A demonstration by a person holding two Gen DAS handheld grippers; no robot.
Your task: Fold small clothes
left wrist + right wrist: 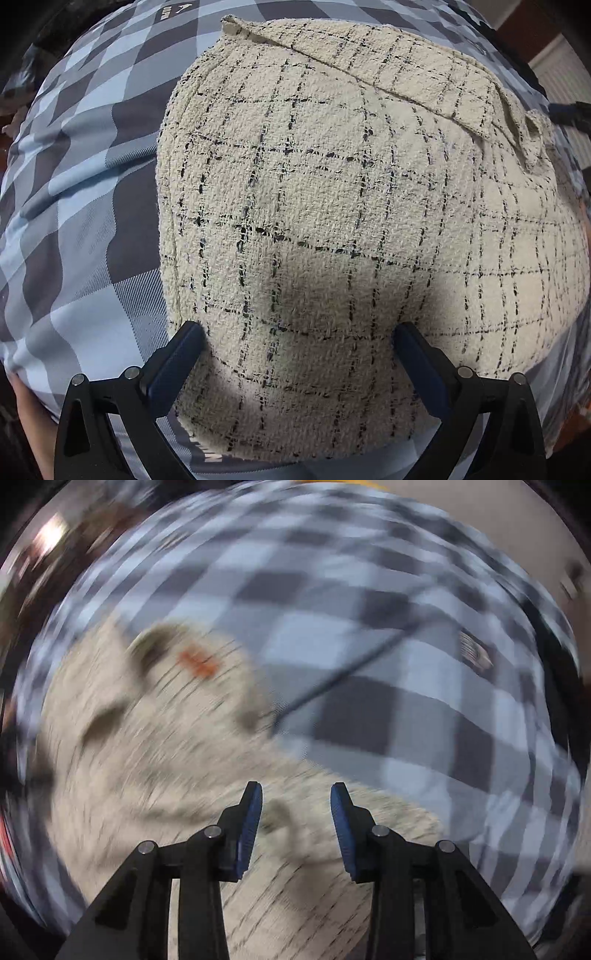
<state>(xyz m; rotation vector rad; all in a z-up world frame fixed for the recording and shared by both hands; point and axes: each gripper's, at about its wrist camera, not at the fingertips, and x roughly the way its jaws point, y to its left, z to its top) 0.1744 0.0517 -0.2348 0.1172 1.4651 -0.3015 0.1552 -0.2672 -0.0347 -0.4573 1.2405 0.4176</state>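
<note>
A cream tweed garment with thin black check lines lies on a blue and grey checked bedsheet. A folded strip of it runs across its far edge. My left gripper is open, its blue-padded fingers wide apart just above the garment's near part. In the right wrist view, which is blurred by motion, the same garment lies lower left with a small orange label on it. My right gripper is open and empty above the garment's edge.
The checked bedsheet fills most of both views. A thin dark cord crosses it in the right wrist view. Dark floor and furniture show at the frame edges. A hand shows at the lower left of the left wrist view.
</note>
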